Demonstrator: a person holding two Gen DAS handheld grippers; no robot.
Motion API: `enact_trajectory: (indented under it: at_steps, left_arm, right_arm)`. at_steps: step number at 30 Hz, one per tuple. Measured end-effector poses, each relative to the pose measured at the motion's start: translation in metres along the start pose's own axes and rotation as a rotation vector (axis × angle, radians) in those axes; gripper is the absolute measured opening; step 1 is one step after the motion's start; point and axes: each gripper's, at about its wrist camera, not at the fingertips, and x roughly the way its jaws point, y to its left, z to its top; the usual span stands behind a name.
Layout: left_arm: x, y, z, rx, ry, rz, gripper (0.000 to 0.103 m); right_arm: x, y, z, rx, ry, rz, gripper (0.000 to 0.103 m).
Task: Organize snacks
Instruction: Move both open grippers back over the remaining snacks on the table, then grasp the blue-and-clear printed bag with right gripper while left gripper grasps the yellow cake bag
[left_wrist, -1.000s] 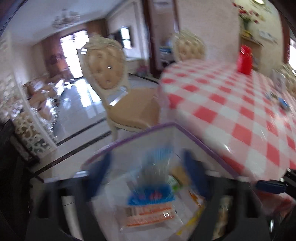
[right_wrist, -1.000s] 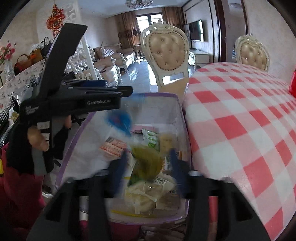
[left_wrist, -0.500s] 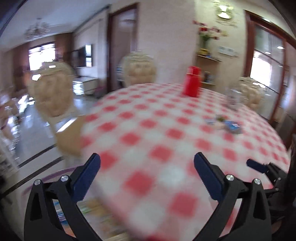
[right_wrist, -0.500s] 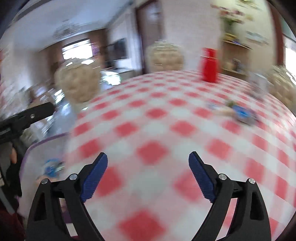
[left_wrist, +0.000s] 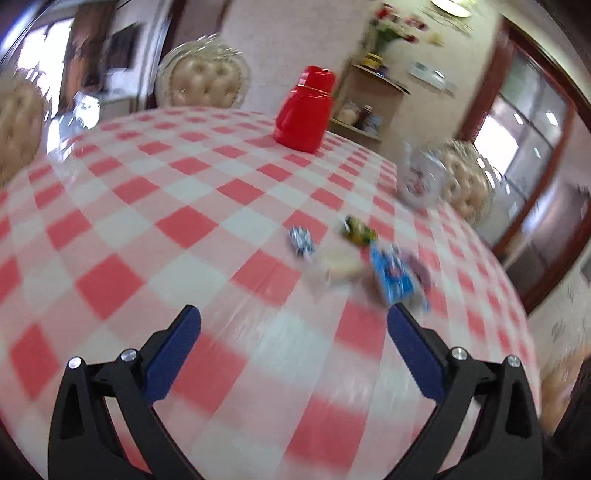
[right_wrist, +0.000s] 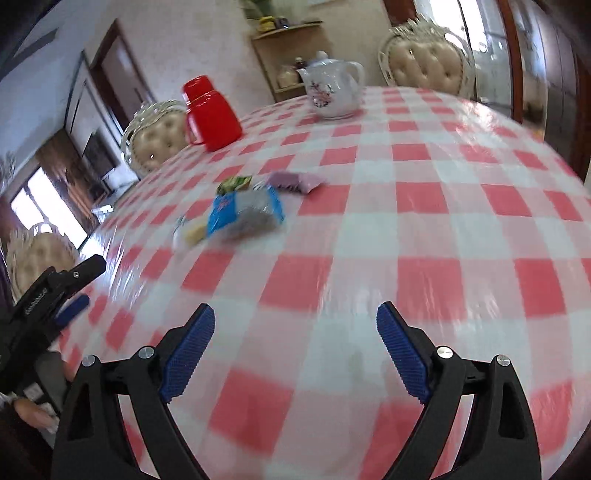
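Snacks (left_wrist: 354, 254) lie in a small loose cluster on the red-and-white checked tablecloth (left_wrist: 147, 206), right of centre in the left wrist view and left of centre in the right wrist view.

Left wrist view: the left claw (left_wrist: 293, 314) fills the bottom of the frame with its blue-padded fingers spread wide and nothing between them, over bare cloth. Going left to right among the snacks above it: a small dark blue-and-white packet (left_wrist: 301, 240), a pale yellowish packet (left_wrist: 341, 264) just beside it, a green-and-yellow packet (left_wrist: 358, 230) slightly farther up, then a blue packet (left_wrist: 391, 277) whose lower end sits just above the right finger's tip. All are blurred, so whether they touch cannot be told. A red lidded jug (left_wrist: 304, 109) stands at upper centre and a white teapot (left_wrist: 421, 181) at the right edge of the table; what either holds is hidden.

Right wrist view: the left claw's dark tip pokes in at the left edge. The right claw (right_wrist: 295, 317) at the bottom is likewise spread wide and empty, touching nothing. The snacks sit well above its left finger: pale packet (right_wrist: 192, 232), blue packet (right_wrist: 243, 214), green packet (right_wrist: 234, 183), then a purple packet (right_wrist: 295, 181). The jug (right_wrist: 210, 114) and teapot (right_wrist: 332, 92) stand beyond, at the upper part of the frame.
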Motion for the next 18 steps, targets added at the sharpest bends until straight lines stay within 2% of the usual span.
enact_trajectory:
  at_steps: [4,6,8,10,12,14,18]
  left_arm:
    - [0.024,0.010,0.020,-0.103,-0.040,0.009,0.101]
    - [0.031,0.017,0.022,-0.105,-0.074,0.025,0.101]
    - [0.034,0.027,0.022,-0.107,-0.069,0.048,0.101]
    - [0.031,0.041,0.025,-0.166,-0.054,0.027,0.101]
    - [0.024,0.049,0.027,-0.212,-0.084,0.006,0.101]
    - [0.021,0.050,0.030,-0.201,-0.106,0.016,0.101]
    - [0.028,0.049,0.032,-0.209,-0.062,-0.016,0.101]
  right_arm:
    - [0.038,0.007,0.032,0.005,0.011,0.049,0.087]
    - [0.059,0.012,0.048,-0.009,0.017,0.058,0.087]
    - [0.077,0.020,0.062,-0.018,0.031,0.074,0.087]
    - [0.098,0.026,0.077,-0.008,0.052,0.105,0.087]
    - [0.119,0.030,0.092,0.021,0.078,0.135,0.087]
    - [0.133,0.034,0.100,0.027,0.107,0.127,0.087]
    - [0.150,0.050,0.096,-0.033,0.169,0.112,0.087]
